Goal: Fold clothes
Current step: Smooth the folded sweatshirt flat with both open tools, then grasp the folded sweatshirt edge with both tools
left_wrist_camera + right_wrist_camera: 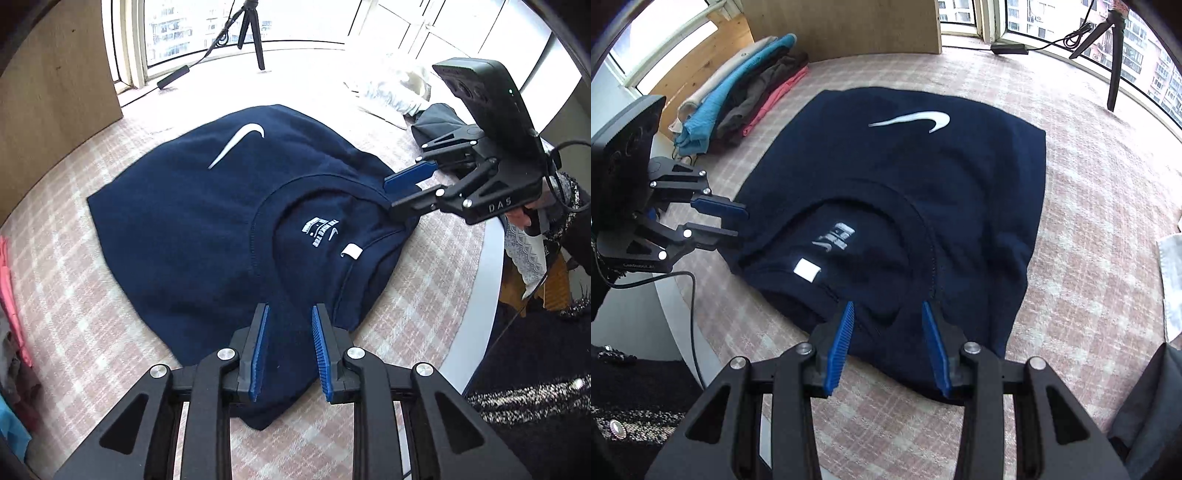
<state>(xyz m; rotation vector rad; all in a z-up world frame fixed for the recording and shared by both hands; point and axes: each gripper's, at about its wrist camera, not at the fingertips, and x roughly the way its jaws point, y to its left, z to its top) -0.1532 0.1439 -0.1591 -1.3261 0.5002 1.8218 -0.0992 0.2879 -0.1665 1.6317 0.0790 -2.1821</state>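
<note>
A navy T-shirt (207, 236) with a white swoosh lies folded on the pink checked tablecloth (92, 314), collar and inner label facing up. My left gripper (290, 314) hovers over the shirt's near edge, its blue pads apart and no cloth pinched between them. In the right wrist view the same shirt (923, 177) fills the middle, and my right gripper (887, 308) stands open just above its near hem. Each gripper shows in the other's view: the right gripper (389, 194) by the collar's side, the left gripper (740, 223) at the shirt's left edge.
A stack of folded clothes (738, 96) in cream, blue, grey and pink sits at the table's far left by a wooden board (842, 26). Loose pale and dark garments (399, 92) lie at the back right. A tripod (1115, 55) stands by the window. The table's white rim (484, 295) runs close by.
</note>
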